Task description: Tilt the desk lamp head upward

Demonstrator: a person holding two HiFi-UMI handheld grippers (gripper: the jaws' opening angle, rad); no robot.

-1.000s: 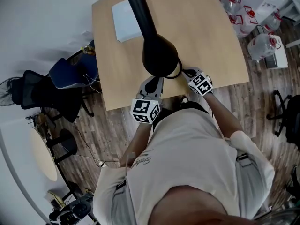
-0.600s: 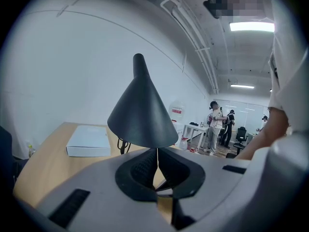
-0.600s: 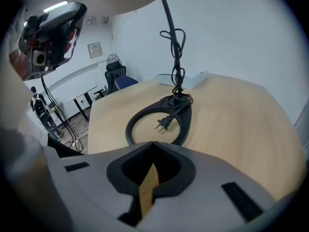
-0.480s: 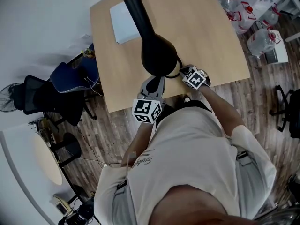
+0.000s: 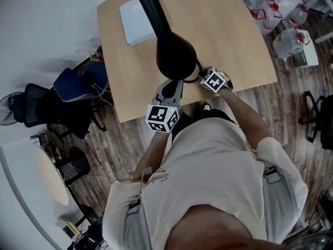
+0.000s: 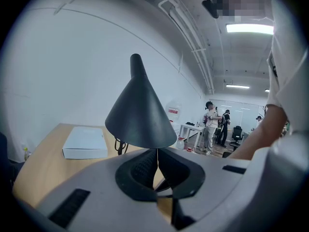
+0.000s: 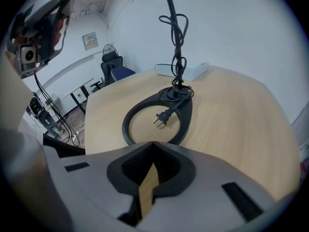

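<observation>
Two grippers work at the near edge of a wooden table (image 5: 234, 35), both held by the person in a light shirt. The desk lamp stands on the table in front of them. Its black conical lamp head (image 5: 176, 59) hangs over the near half of the tabletop, narrow end toward the far side. The left gripper (image 5: 173, 85) points up at the lamp head from below. In the left gripper view its jaws are pressed together with nothing between them, tips right at the lower rim of the cone; whether they touch it cannot be told. The right gripper (image 5: 202, 80) sits low, just beside the lamp's ring-shaped base (image 7: 186, 114). Its jaws are also closed at the tips and empty, with bare tabletop showing behind them. The lamp's cord (image 7: 176, 33) hangs down in a bundle to the base, and the plug (image 7: 161, 117) lies on the table inside the ring. A white box (image 5: 136, 21) lies flat at the table's far left corner. On the floor, a blue chair (image 5: 78, 82) stands left of the table and water jugs (image 5: 289, 40) stand to the right.
</observation>
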